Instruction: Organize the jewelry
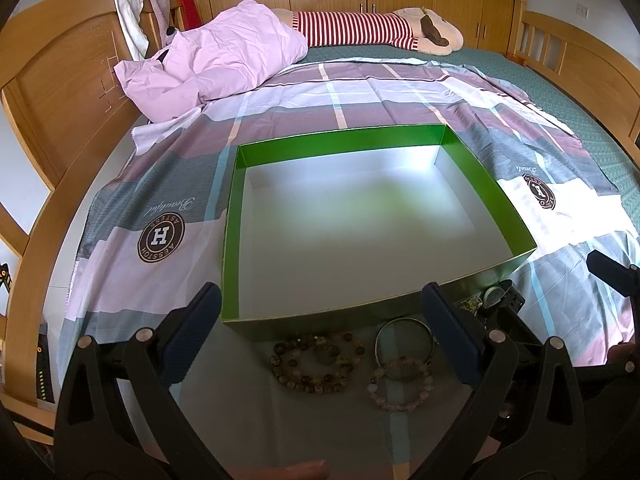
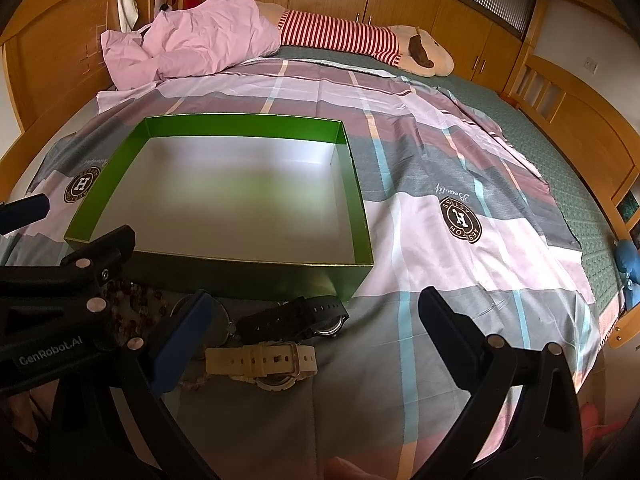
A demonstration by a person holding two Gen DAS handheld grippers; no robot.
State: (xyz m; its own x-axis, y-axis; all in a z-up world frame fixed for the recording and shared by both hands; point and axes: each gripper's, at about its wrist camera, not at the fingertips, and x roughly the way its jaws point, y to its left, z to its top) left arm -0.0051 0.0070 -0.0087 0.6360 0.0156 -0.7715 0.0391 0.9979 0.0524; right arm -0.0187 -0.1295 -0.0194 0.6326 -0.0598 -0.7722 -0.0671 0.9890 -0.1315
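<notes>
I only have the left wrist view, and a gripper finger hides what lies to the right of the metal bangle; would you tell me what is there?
Observer: A black watch lies there, close to the near wall of the green box.
Operator: Thank you. Is anything else beside it?
Observer: Yes, a cream watch lies on the bedsheet, nearer the camera than the black one.
Operator: Is the right gripper holding either of them?
Observer: No, the right gripper holds nothing; its jaws stand wide open.
</notes>
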